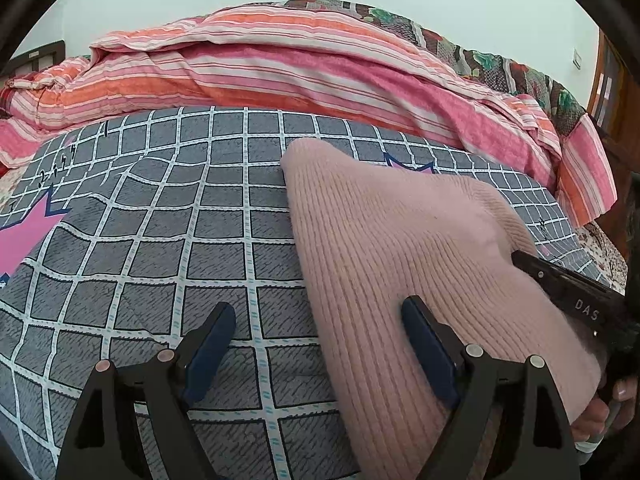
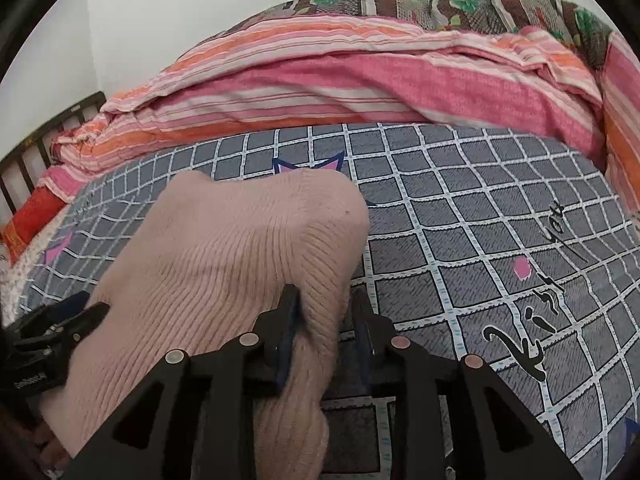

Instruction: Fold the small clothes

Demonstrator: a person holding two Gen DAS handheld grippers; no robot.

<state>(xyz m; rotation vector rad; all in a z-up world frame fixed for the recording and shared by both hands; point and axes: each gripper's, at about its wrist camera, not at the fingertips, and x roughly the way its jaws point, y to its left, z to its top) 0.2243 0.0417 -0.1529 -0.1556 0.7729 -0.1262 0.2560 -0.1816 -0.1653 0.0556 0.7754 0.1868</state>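
Observation:
A pale pink ribbed knit garment [image 1: 400, 220] lies folded on the bed, and it fills the middle left of the right wrist view [image 2: 240, 240]. My left gripper [image 1: 318, 304] is open wide at its left edge, with one finger over the knit and the other over the sheet. My right gripper [image 2: 324, 294] straddles the garment's right edge. Its left pad [image 2: 289, 320] touches the fold, its right pad stands a little apart from it, and the jaws are narrowly open. The right gripper [image 1: 576, 292] also shows at the right of the left wrist view, held by a hand [image 1: 616, 400].
The bed is covered by a grey sheet [image 2: 460, 240] with a white grid, pink stars and black lettering. A pink and orange striped quilt [image 2: 360, 80] is heaped along the far side, with a floral blanket [image 2: 440, 4] behind it. A dark headboard [image 2: 24, 160] stands at the left.

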